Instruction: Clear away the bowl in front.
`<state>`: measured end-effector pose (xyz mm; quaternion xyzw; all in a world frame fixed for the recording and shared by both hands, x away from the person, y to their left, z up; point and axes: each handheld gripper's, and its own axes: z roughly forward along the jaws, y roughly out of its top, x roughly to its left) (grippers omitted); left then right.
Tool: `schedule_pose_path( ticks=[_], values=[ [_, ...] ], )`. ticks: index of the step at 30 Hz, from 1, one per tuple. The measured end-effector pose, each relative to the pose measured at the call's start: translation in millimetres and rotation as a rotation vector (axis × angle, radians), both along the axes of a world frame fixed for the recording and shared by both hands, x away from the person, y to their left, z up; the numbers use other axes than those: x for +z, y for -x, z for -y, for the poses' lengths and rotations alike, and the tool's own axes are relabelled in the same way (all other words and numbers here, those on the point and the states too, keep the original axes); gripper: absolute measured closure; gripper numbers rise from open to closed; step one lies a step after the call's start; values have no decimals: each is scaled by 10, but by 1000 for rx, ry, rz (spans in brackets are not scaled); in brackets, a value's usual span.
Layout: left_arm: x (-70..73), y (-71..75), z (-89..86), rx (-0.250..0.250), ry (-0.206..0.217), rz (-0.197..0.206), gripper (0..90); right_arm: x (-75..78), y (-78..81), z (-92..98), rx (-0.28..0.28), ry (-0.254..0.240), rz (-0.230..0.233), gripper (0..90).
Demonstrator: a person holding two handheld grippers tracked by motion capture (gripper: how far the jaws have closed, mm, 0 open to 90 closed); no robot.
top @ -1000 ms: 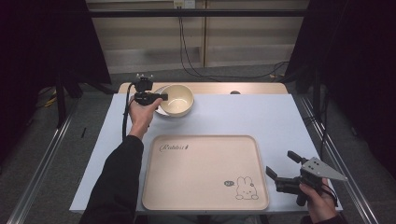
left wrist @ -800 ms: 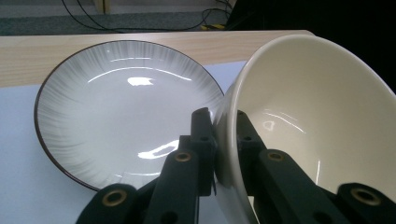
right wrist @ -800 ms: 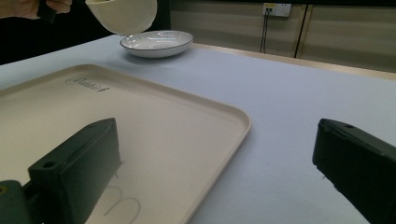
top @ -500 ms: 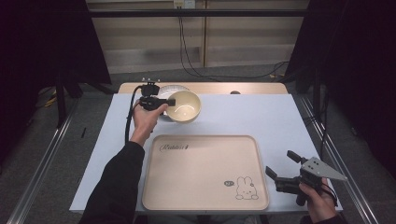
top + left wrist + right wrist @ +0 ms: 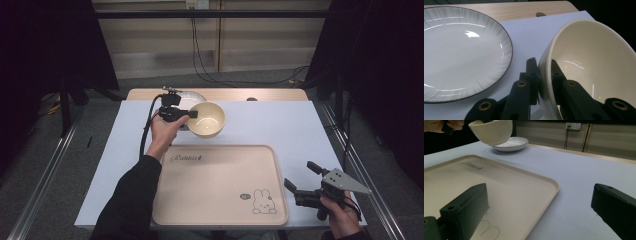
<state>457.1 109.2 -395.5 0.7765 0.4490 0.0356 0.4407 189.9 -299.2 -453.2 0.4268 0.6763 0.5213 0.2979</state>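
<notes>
A cream bowl hangs tilted above the table, just beyond the far edge of the cream tray. My left gripper is shut on its left rim. In the left gripper view one jaw presses outside the wall of the bowl and one inside, where the left gripper clamps it. Behind it lies a white dark-rimmed plate, also seen as the plate up close. My right gripper rests open at the tray's near right corner, and the right gripper holds nothing.
The tray bears a rabbit drawing and lies on a pale sheet over the wooden table. From the right gripper view, the bowl hovers before the plate. Dark curtains flank the table.
My left gripper has carried the bowl to the right and nearer the tray, uncovering the plate behind it. The right gripper has stayed in place.
</notes>
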Motion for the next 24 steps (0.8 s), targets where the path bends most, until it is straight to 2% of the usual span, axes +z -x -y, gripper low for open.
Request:
schedule_pose_path(
  ticks=[4, 5, 10, 13, 18, 24],
  values=[
    [-3, 21, 55, -20, -8, -5, 823, 0, 2, -5, 0, -1, 2, 9],
    [-14, 31, 82, -14, 5, -4, 823, 1, 1, -4, 2, 0, 4, 9],
    [-56, 76, 194, -47, -9, -19, 823, 1, 0, -11, -3, 1, 9, 9],
    [-79, 97, 276, -64, 7, -28, 823, 2, 1, -8, -1, 4, 10, 8],
    [-106, 119, 418, -95, 11, -37, 823, 1, -2, -9, -2, -1, 12, 7],
    [-128, 155, 570, -136, -13, -43, 823, 1, 3, -12, -7, -6, 15, 1]
  ],
)
